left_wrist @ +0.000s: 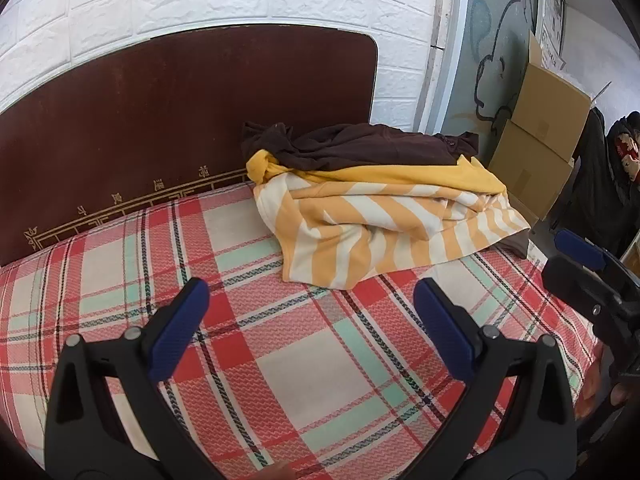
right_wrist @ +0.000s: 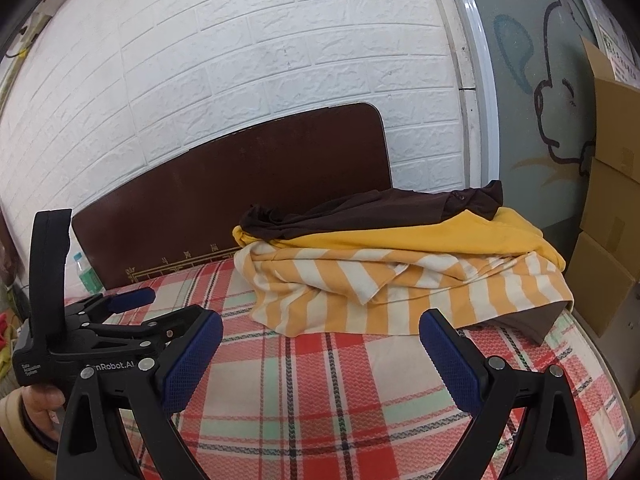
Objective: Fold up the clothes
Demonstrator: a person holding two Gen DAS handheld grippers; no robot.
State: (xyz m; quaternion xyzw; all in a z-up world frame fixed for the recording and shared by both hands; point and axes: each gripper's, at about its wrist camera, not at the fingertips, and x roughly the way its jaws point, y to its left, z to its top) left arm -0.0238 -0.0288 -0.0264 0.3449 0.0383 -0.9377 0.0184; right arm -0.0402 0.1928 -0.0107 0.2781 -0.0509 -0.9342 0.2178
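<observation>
A bed covered in a red, white and mint plaid sheet (left_wrist: 304, 360) fills the foreground, with a dark brown headboard (left_wrist: 160, 120) against a white brick wall behind it. At the far right of the bed lies a loose pile of clothes: a yellow-and-cream striped garment (left_wrist: 380, 236) at the front, a plain yellow garment (left_wrist: 420, 178) on it, and a dark brown garment (left_wrist: 360, 148) on top. Another brown piece pokes out beneath the stripes at the bed's right edge. The left claw (left_wrist: 312, 316) hovers over bare sheet just short of the striped hem, spread wide and holding nothing. The right claw (right_wrist: 322, 348) hovers likewise in front of the pile, also wide and empty. Stacked cardboard boxes (left_wrist: 544, 140) stand beside the bed near the pile. Nothing appears folded yet. The layers overlap and are crumpled, so a pinch at the striped edge could catch two garments together, or dragging it out could tip the upper pieces off the bed's right side toward the boxes.
</observation>
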